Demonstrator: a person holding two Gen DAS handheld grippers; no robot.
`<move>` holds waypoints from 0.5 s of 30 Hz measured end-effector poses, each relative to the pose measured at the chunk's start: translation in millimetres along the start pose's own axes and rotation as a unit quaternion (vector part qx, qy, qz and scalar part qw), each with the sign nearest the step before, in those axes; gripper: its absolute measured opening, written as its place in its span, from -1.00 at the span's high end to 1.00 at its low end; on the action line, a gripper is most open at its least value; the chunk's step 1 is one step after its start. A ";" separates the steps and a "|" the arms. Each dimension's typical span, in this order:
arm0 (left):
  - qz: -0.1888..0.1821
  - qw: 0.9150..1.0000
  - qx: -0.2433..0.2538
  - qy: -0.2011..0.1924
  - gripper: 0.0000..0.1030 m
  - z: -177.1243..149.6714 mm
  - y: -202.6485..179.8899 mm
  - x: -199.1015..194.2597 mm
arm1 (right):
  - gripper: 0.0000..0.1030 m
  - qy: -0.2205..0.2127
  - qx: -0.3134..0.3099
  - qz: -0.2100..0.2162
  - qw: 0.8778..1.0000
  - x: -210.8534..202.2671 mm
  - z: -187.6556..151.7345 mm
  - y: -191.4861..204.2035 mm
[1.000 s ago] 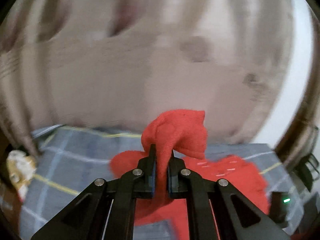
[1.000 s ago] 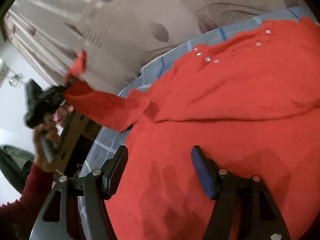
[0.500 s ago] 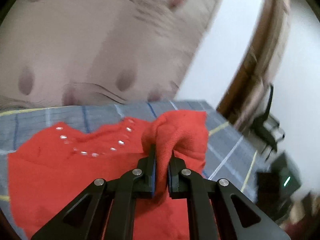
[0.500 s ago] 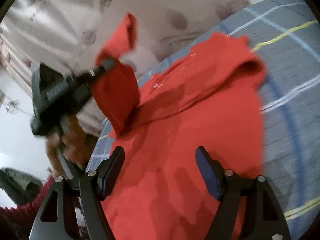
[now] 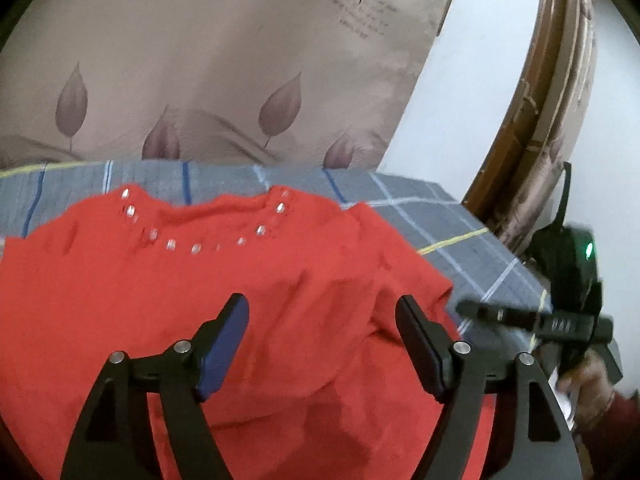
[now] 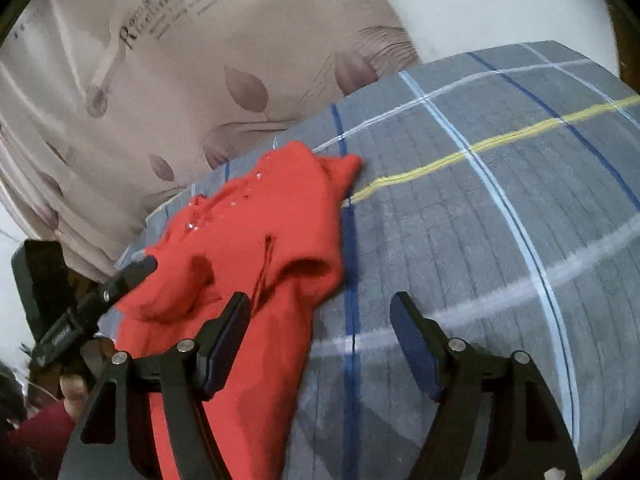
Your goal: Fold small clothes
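Observation:
A small red sweater with shiny studs around its neckline lies on a grey checked blanket. One sleeve is folded in across its body. My left gripper is open and empty just above the sweater's middle. My right gripper is open and empty over the sweater's right edge and the blanket. The right gripper also shows at the right of the left wrist view, and the left gripper at the left of the right wrist view.
A beige curtain with a leaf print hangs behind the blanket. A white wall and a brown wooden frame stand at the right. The blanket stretches wide to the right of the sweater.
My left gripper has let go of the red sleeve, which now lies folded across the sweater's body. The right gripper has moved right, off the sweater's middle to its edge.

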State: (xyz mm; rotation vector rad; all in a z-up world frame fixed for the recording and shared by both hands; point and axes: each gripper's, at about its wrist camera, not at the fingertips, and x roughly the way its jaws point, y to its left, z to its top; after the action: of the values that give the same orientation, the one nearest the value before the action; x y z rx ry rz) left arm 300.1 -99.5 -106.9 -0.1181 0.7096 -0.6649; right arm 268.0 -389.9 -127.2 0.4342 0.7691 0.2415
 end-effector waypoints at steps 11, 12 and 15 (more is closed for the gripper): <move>-0.047 0.993 -0.109 0.007 -0.48 -12.8 37.2 -16.3 | 0.61 0.001 0.037 -0.031 0.999 -10.3 0.6 -17.7; -0.043 0.993 -0.110 -0.003 -0.48 -14.2 37.2 -26.6 | 0.61 -0.009 0.032 -0.015 0.999 -16.2 -1.7 -13.0; -0.016 0.994 -0.104 -0.021 -0.52 -18.5 36.9 -51.6 | 0.59 -0.003 -0.008 0.047 0.999 -19.7 -0.4 18.6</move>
State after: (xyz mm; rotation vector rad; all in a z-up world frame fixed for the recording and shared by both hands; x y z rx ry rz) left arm 278.6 -37.1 -103.5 -0.3344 0.7369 -0.6156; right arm 253.0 -380.5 -106.7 0.4569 0.7409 0.3338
